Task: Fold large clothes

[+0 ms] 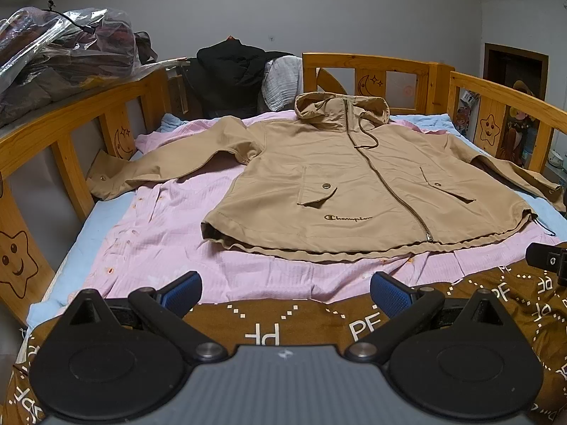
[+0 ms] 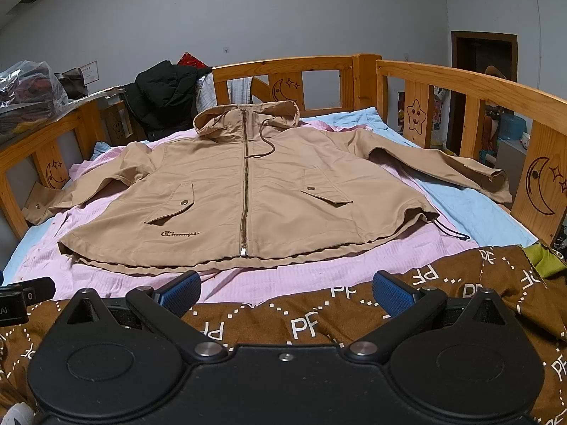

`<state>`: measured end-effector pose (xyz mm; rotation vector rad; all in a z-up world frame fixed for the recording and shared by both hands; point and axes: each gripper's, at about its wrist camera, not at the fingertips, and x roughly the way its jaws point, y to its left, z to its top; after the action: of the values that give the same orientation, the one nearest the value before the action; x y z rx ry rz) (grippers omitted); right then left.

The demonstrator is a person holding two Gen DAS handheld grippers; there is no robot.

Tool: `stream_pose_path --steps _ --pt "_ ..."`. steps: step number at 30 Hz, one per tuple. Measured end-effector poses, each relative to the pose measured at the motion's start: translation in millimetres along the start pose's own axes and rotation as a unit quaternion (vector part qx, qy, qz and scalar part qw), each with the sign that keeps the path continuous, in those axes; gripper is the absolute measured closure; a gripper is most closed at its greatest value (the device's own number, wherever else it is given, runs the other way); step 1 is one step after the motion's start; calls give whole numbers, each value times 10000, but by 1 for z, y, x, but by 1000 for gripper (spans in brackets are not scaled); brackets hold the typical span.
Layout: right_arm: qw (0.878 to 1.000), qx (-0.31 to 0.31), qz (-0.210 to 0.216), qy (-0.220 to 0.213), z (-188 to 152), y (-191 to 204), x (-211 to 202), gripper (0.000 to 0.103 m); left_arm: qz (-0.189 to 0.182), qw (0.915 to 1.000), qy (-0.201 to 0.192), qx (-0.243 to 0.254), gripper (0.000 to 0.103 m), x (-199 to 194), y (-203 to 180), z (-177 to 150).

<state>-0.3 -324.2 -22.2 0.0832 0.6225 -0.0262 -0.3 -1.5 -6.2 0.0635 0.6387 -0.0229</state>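
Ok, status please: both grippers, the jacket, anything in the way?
Left gripper open, empty. Right gripper open, empty. Jacket flat, zipped, sleeves spread, untouched. Pink garment lies under it; nothing on top.

Wooden bed rail [image 1: 368, 62] runs round the back and sides, moon and star carvings [image 2: 415, 115] on the panels. Brown PF-print blanket [image 1: 358, 322] along the bottom of frame, pink sheet [image 1: 170, 226] over a light blue one [image 2: 467, 209] mid-frame. Black coat [image 1: 226, 78] draped on the rail, upper centre, grey-white cloth [image 1: 281, 81] just beside it. Clear bag of clothes [image 1: 60, 46] upper left. Dark doorway [image 2: 483, 71] upper right, blue water jug [image 2: 510, 131] behind the right rail
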Motion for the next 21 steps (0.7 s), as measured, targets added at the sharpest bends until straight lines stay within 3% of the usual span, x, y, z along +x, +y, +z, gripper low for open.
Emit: stream_pose_path --steps 13,18,21 --pt "9999 -3 -19 118 -3 -5 6 0 33 9999 156 -54 0 3 2 1" --pt "9966 -261 -209 747 -11 2 21 0 52 9986 515 -77 0 14 4 11" --pt "9945 -465 -311 883 -15 8 23 0 24 9978 653 -57 0 17 7 23"
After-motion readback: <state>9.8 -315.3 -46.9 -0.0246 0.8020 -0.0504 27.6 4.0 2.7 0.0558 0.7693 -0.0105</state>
